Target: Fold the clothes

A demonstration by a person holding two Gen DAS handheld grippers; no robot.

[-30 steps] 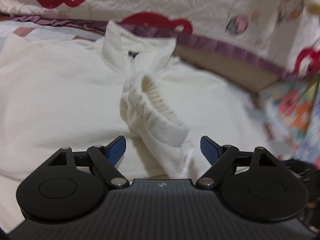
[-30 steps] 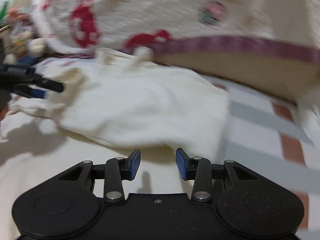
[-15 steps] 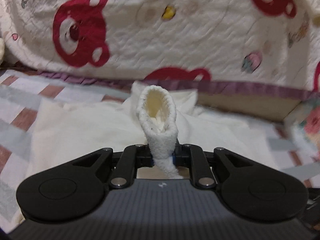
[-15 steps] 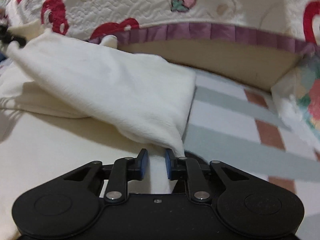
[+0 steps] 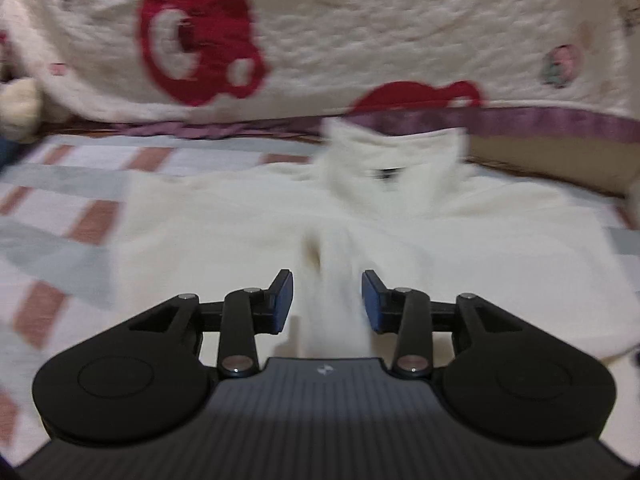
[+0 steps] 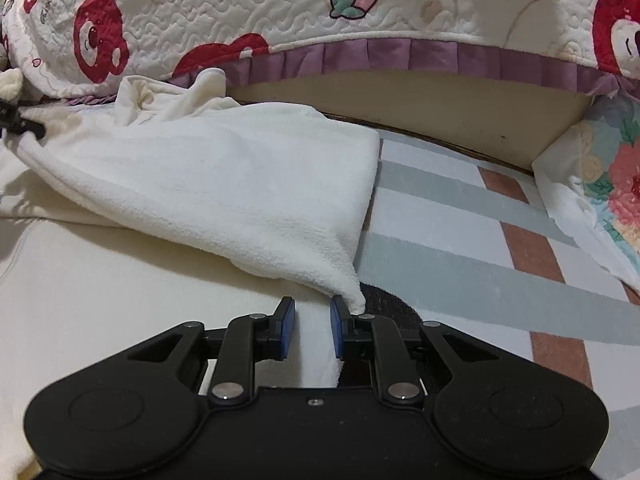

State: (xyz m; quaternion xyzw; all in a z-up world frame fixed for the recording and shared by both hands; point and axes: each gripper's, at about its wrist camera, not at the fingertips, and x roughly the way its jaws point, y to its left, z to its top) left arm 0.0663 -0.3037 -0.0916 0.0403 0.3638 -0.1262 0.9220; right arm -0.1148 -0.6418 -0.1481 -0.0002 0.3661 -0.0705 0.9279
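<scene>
the cream fleece top (image 5: pixel 460 248) lies spread on the striped bed (image 5: pixel 60 208). the left gripper (image 5: pixel 327 300) has just been opening; its jaws stand apart around the sleeve cuff (image 5: pixel 334 280), not pressing. the right gripper (image 6: pixel 312 328) is narrow, with a folded corner (image 6: pixel 352 296) at its 1 o'clock. soft, light, floppy: best pinched at cuffs and hems.
</scene>
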